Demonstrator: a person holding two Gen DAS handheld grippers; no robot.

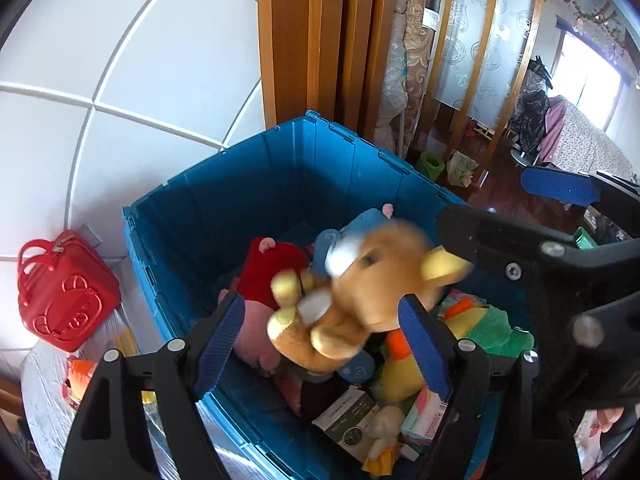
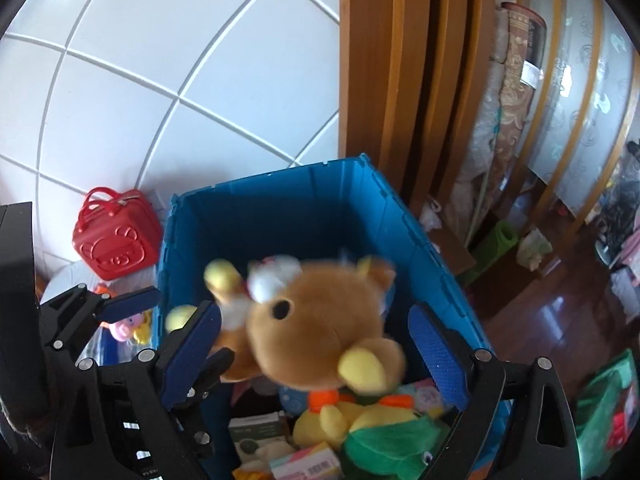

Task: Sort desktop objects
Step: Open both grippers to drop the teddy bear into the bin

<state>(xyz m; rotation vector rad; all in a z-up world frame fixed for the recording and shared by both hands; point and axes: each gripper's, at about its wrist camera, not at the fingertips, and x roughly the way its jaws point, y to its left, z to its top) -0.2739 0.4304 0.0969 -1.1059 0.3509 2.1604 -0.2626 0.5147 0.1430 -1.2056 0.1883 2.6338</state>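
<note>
Both grippers hang spread over the bin. Between the left gripper's pads, and likewise the right gripper's, the bear shows blurred, seemingly loose and dropping toward the toys below. The step looks like the release; next, the grippers would need to clear the bin and seek another item.
</note>
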